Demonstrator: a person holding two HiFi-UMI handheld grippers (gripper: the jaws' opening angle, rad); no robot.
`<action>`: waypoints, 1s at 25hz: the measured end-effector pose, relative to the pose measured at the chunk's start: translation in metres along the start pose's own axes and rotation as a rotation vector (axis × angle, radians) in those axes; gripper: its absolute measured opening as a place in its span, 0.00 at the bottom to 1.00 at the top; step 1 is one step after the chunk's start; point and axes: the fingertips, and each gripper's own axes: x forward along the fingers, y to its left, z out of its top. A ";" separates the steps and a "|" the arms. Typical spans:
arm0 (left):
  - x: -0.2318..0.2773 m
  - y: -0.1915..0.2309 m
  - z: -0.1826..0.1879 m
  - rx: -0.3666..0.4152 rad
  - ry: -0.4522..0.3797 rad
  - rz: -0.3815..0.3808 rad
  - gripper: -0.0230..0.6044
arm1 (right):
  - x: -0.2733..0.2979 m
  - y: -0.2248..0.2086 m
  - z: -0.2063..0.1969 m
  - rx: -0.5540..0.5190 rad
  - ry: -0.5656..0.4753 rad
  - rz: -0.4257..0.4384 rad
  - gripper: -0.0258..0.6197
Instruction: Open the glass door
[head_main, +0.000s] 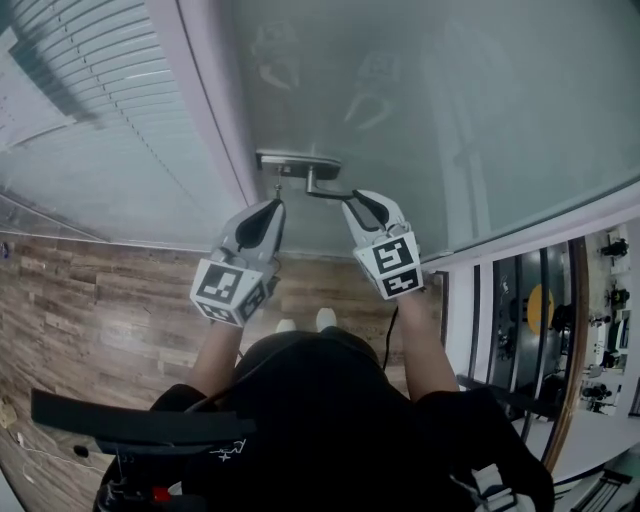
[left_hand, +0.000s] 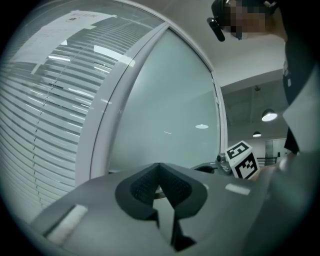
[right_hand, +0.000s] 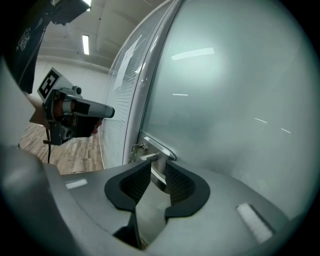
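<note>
The frosted glass door (head_main: 430, 110) carries a metal handle plate (head_main: 297, 160) with a lever handle (head_main: 325, 190) below it. My right gripper (head_main: 355, 200) is at the free end of the lever. In the right gripper view its jaws (right_hand: 158, 166) stand apart on either side of the lever (right_hand: 153, 158), with gaps showing beside the pads. A small key (right_hand: 135, 148) hangs from the lock beside the plate. My left gripper (head_main: 277, 203) is just under the plate's left end, its tips (left_hand: 159, 167) meeting, with nothing clearly held.
A white door frame (head_main: 205, 110) runs along the door's left edge, with slatted blinds (head_main: 90, 120) behind glass beyond it. Wood flooring (head_main: 90, 300) lies below. Another glass partition (head_main: 520, 310) and shelving stand at the right.
</note>
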 end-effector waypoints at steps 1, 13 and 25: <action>0.003 -0.002 -0.002 0.002 0.004 0.004 0.04 | 0.002 0.001 -0.004 -0.020 0.008 0.010 0.21; 0.014 -0.003 -0.015 -0.011 0.024 0.052 0.04 | 0.032 0.007 -0.038 -0.397 0.146 0.021 0.34; 0.012 0.001 -0.021 -0.021 0.034 0.085 0.04 | 0.046 0.007 -0.049 -0.621 0.163 -0.101 0.27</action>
